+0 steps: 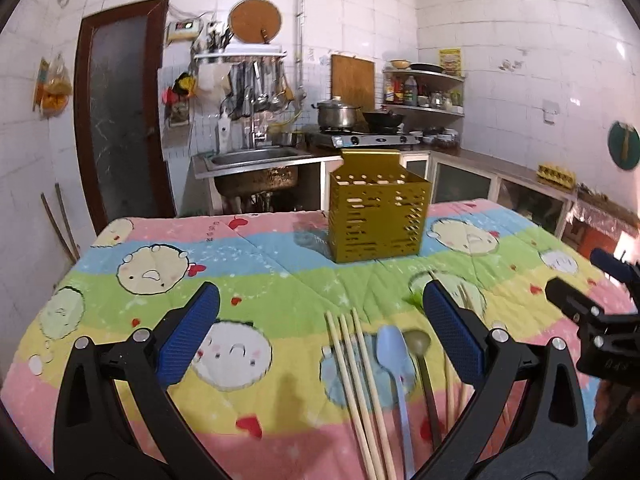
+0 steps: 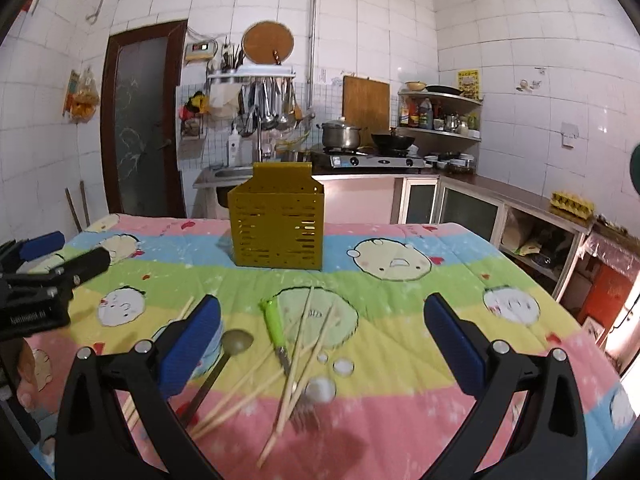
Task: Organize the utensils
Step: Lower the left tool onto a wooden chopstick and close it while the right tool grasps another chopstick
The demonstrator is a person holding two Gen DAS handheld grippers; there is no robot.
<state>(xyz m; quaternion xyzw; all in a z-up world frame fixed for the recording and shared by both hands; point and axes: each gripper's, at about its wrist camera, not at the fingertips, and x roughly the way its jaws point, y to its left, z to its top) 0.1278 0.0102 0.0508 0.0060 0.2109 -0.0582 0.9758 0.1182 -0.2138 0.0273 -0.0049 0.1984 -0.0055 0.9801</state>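
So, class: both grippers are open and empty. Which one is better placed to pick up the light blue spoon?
Left. The light blue spoon lies between the open left gripper's fingers; for the right gripper it is hidden behind a finger.

The table (image 1: 120, 248) is wearing a quilted cover (image 2: 400, 392) striped in pink, blue, green and yellow, printed with round cartoon faces and small red hearts; a perforated yellow holder (image 1: 378, 220) is standing upright toward the far side, on the blue and green stripes; nearer, three chopsticks (image 1: 356, 376) are lying side by side, with a pale blue spoon (image 1: 394, 364) just beside them and an olive ladle (image 2: 224, 356) next to that; a green-handled knife (image 2: 275, 330) is lying among more chopsticks (image 2: 298, 364) that are crossing one another loosely; a fork (image 2: 304, 416), blurred, is lying at the pink stripe.
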